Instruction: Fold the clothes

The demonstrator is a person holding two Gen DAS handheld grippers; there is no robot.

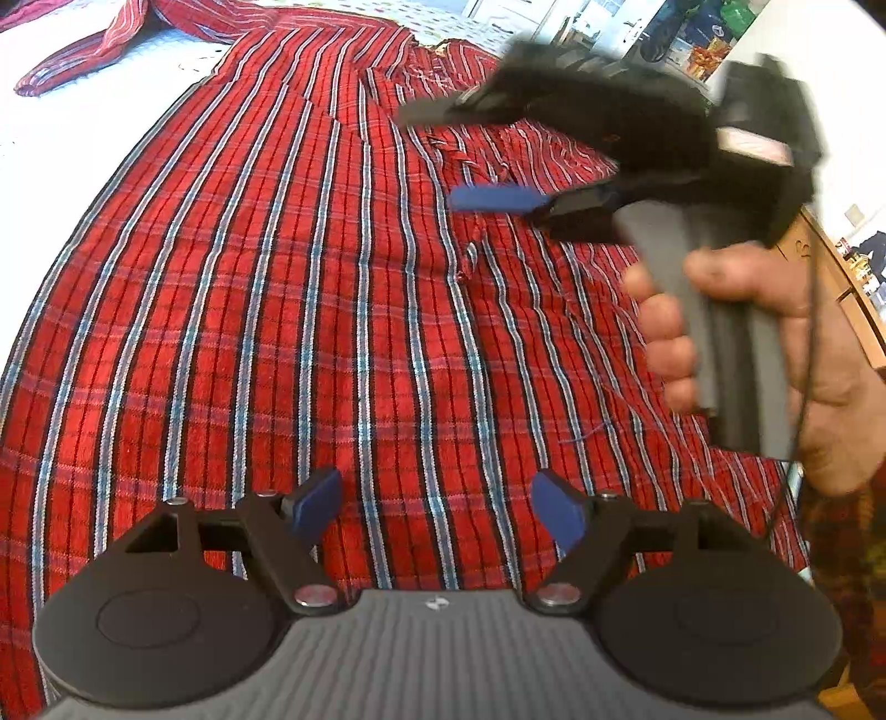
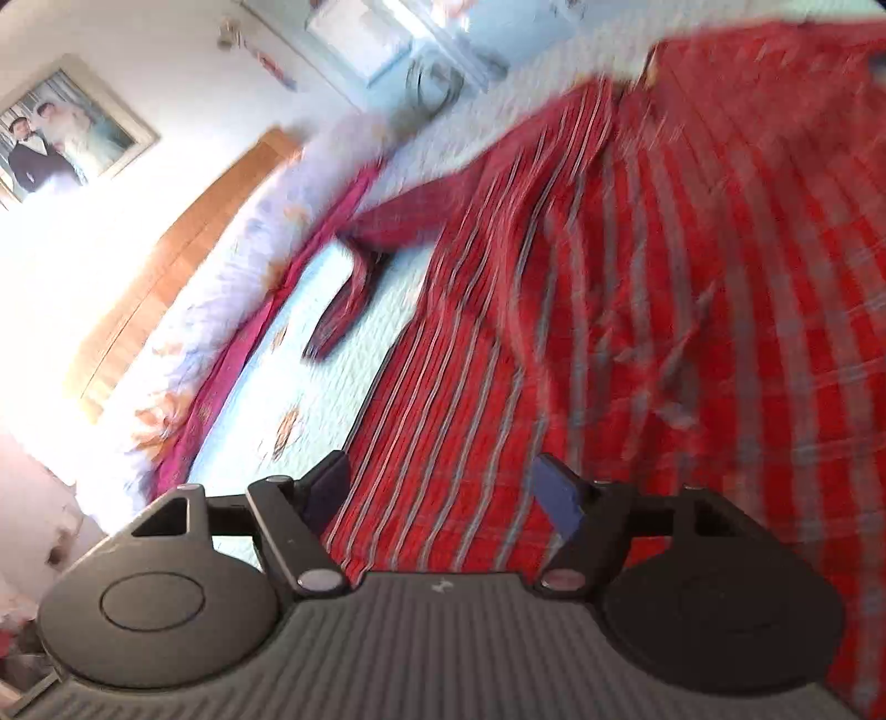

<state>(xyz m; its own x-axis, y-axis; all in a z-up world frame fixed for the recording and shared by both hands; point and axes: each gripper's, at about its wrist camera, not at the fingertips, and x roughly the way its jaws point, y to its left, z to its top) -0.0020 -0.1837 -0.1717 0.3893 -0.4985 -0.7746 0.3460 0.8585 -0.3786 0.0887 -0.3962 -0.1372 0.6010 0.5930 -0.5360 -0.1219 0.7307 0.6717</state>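
Left wrist view: a red plaid shirt (image 1: 310,288) lies spread flat on a bed (image 1: 83,127), with one sleeve (image 1: 105,44) trailing off toward the far corner.

Left tongs (image 1: 434,512): they hang just above the cloth with the blue pads wide apart and nothing between them.

Right tongs (image 1: 443,155): seen from the left wrist they are blurred, held by a hand (image 1: 736,343) over the shirt's placket, with one blue pad and one dark finger well apart and no cloth caught.

Right wrist view: the right tongs (image 2: 443,498) also stand spread and empty, above the striped edge of the shirt (image 2: 637,310); the picture is smeared, so the cloth detail is uncertain.

Step in hand: judging by the empty tongs and the flat shirt, a new hold is being sought for the next fold, probably along a side edge or the sleeve (image 2: 354,282).

How to do it well: each pad should bite a single layer at the hem or seam, not a bunch from the middle. Both grips should be level with each other so the fold line runs straight along the stripes. The cloth looks soft and limp, so it should be lifted low and laid over slowly to avoid dragging the layer beneath.

Writing and brands: none can be read. A framed photograph (image 2: 61,133) hangs on the wall, and the small mark on each gripper body is too small to make out.
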